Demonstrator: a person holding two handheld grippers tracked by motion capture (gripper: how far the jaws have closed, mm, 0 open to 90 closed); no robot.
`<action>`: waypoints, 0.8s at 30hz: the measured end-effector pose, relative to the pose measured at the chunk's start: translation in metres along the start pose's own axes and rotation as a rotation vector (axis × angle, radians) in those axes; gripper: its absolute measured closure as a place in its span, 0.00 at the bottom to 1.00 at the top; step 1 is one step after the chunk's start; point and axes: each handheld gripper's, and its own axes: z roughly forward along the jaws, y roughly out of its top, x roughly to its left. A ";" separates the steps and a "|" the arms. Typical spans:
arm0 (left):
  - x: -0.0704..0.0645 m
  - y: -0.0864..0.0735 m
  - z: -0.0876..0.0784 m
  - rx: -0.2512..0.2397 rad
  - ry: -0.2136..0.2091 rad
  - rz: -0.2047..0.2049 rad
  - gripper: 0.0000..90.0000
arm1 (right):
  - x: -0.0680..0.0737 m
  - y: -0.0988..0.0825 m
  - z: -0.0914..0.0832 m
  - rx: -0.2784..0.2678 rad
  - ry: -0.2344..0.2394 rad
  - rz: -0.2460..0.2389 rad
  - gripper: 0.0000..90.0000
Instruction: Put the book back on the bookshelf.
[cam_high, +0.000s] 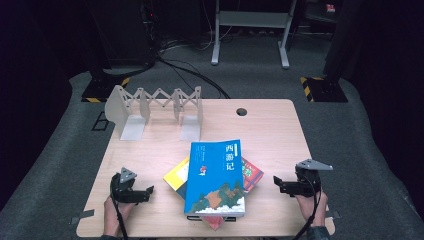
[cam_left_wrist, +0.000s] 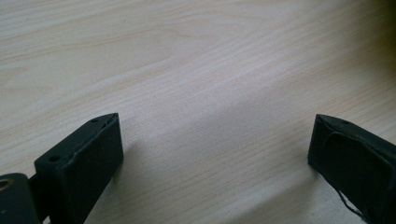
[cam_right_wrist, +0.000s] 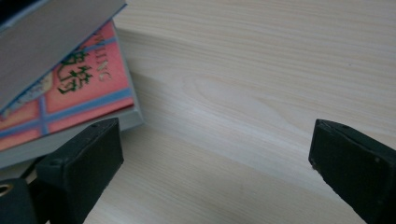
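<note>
midway between both gaping tongs (cam_high: 148, 192) (cam_high: 276, 183) lies the book pile (cam_high: 215, 179)

Red book (cam_high: 252, 174) mostly under blue book (cam_high: 216, 177)

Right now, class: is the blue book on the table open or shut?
Shut. The blue book lies flat, front cover up, on top of the other books, with no pages showing.

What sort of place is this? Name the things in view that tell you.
Probably a lab or recording studio: a wooden table on grey carpet, black equipment stands with cables behind, and hand-held grippers beside stacked books.
</note>
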 end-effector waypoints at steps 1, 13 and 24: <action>0.000 0.000 0.000 0.000 0.000 0.000 0.03 | 0.004 0.005 -0.001 -0.006 0.018 -0.009 0.02; 0.000 0.000 0.000 0.001 0.000 0.001 0.03 | 0.052 0.043 0.000 -0.007 0.204 -0.035 0.04; 0.000 0.000 0.000 0.000 0.000 0.002 0.03 | 0.100 0.051 0.029 0.075 0.313 -0.106 0.17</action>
